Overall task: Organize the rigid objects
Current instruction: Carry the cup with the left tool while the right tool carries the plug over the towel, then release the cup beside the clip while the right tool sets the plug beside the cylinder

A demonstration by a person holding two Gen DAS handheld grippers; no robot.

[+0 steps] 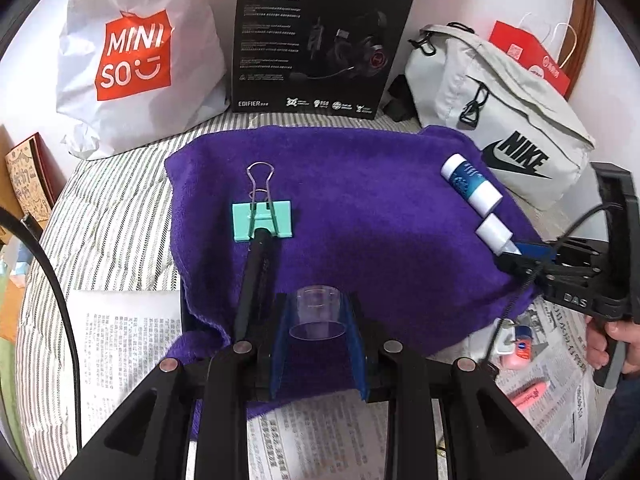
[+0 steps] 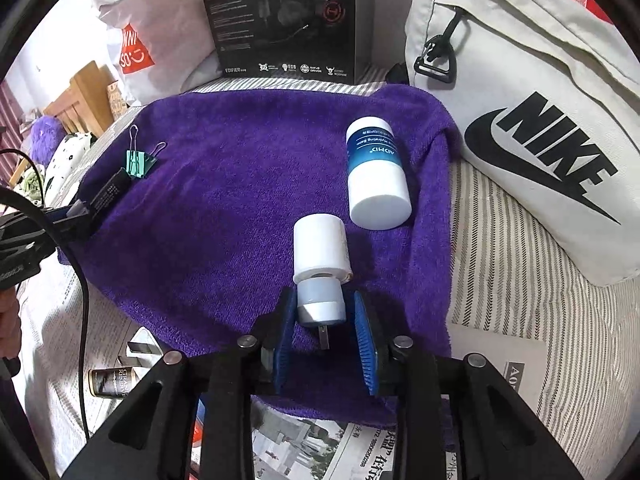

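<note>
A purple towel (image 1: 360, 216) (image 2: 224, 184) lies on the striped bed. On it are a teal binder clip (image 1: 262, 220) (image 2: 138, 162), a black pen-like stick (image 1: 252, 280) (image 2: 106, 194), a blue-and-white bottle (image 1: 472, 182) (image 2: 376, 174) and a white plug adapter (image 2: 320, 268) (image 1: 494, 232). My left gripper (image 1: 318, 332) (image 2: 76, 212) is shut on a small clear plastic cup (image 1: 318, 312) just above the towel's near edge. My right gripper (image 2: 324, 328) (image 1: 516, 256) straddles the adapter's near end, jaws apart and not pressing it.
Behind the towel stand a Miniso bag (image 1: 136, 60), a black headset box (image 1: 320, 36) and a grey Nike bag (image 1: 508, 120) (image 2: 532, 120). Newspaper (image 1: 320, 436) lies at the near edge with orange items (image 1: 520, 348) and a dark bottle (image 2: 112, 380).
</note>
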